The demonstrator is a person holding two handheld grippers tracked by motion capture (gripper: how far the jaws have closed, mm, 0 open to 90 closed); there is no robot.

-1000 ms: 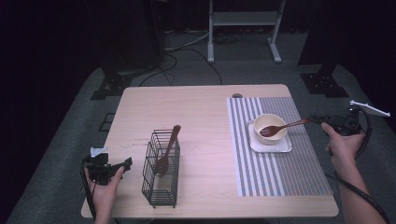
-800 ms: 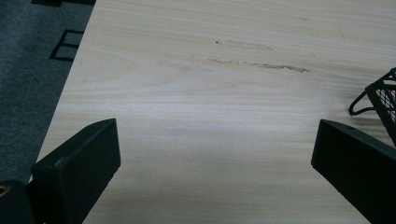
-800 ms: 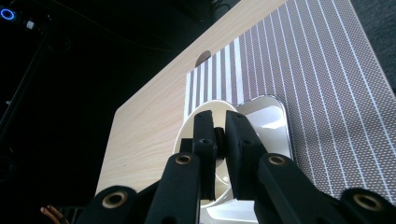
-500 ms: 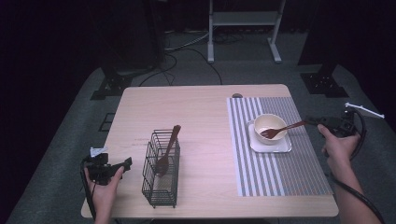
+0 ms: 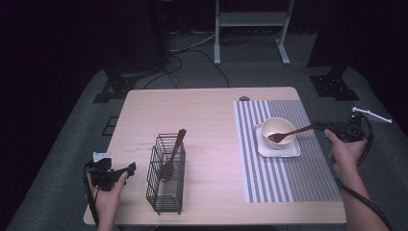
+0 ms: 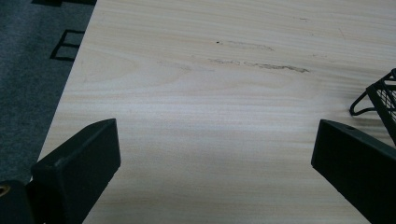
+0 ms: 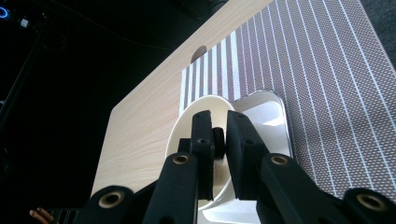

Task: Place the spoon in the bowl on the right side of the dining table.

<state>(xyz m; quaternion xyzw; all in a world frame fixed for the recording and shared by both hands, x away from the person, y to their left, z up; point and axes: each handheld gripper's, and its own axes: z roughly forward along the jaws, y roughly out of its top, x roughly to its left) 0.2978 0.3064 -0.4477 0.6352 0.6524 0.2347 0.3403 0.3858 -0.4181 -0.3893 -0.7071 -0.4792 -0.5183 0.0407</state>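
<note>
Fork: wooden fork lies tilted, tines down inside the cream bowl, handle running out to the right over the rim to my right gripper.
Right gripper: clenched on the fork's handle end; in the right gripper view my two black jaws stand nearly together with the dark handle pinched between the pads, and the bowl sits straight ahead beyond them.
Right hand: my hand sits just off the table's right edge, beside the striped placemat.
Bowl: rests on a white square plate, which lies on the placemat, right half of the table.
Left gripper: released; my left gripper is at the near left corner of the table, jaws spread wide over bare wood in the left gripper view, nothing between them.
Basket: black wire basket stands just right of my left gripper, a wooden spoon leaning upright in it; a corner of the basket shows at the right of the left gripper view.
Change, fork: a second ago the handle angled higher off the bowl; now it lies lower and flatter, tines deeper in the bowl.
Change, right hand: has come slightly lower and nearer the table edge.
Change, left side: left gripper, basket and spoon are as before.
</note>
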